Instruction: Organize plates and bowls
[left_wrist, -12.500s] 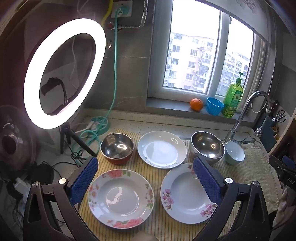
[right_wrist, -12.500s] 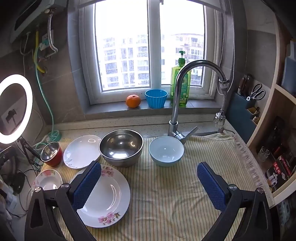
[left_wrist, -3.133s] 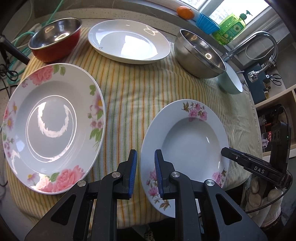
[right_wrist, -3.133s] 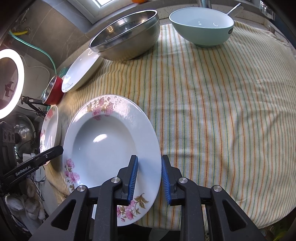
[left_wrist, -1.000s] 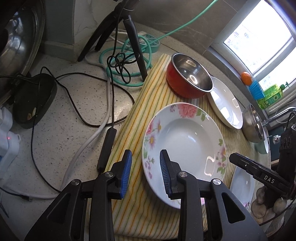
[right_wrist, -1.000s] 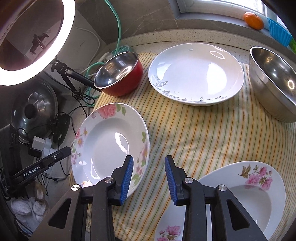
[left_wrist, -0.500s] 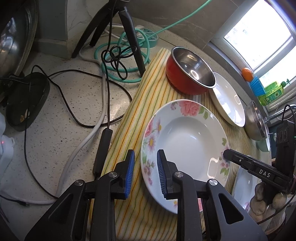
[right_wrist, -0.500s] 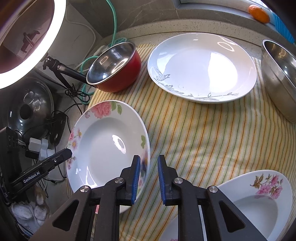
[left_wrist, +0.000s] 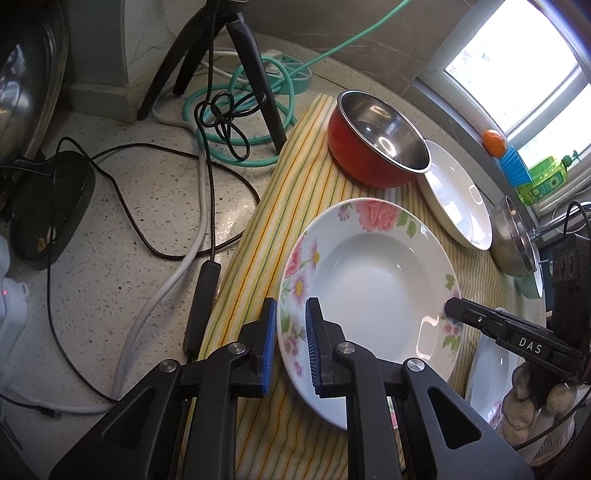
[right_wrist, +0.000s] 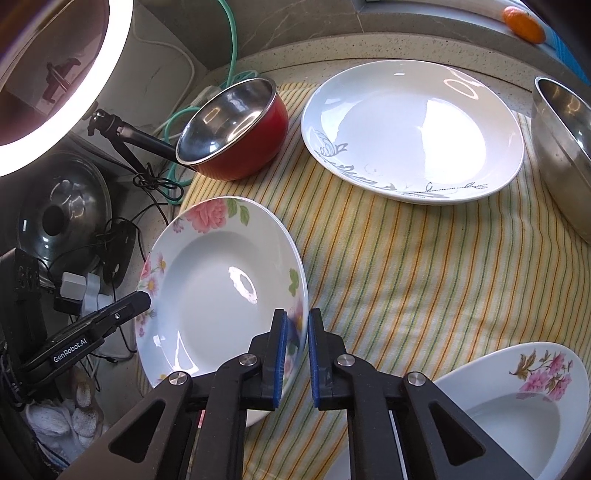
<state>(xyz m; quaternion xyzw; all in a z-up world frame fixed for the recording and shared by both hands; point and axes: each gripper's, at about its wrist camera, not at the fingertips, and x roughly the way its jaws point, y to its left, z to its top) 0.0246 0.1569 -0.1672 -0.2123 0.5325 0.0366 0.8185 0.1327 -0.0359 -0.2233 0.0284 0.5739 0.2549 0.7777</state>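
Blue pads of the left gripper (left_wrist: 290, 341) are closing on the rose plate's (left_wrist: 373, 273) near rim; the right gripper (right_wrist: 296, 349) pinches its opposite rim. The plate lies on the striped cloth (right_wrist: 406, 266). Grasping seems done; next comes a level, two-handed lift. Contact under the rims is hidden.

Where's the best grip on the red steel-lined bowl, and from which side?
Take the red bowl by its thin steel rim, one finger inside and one outside, coming from above. Its round wall looks too wide and curved to span. The rim section facing the rose plate seems most open; the plain white plate and tripod crowd the other sides.
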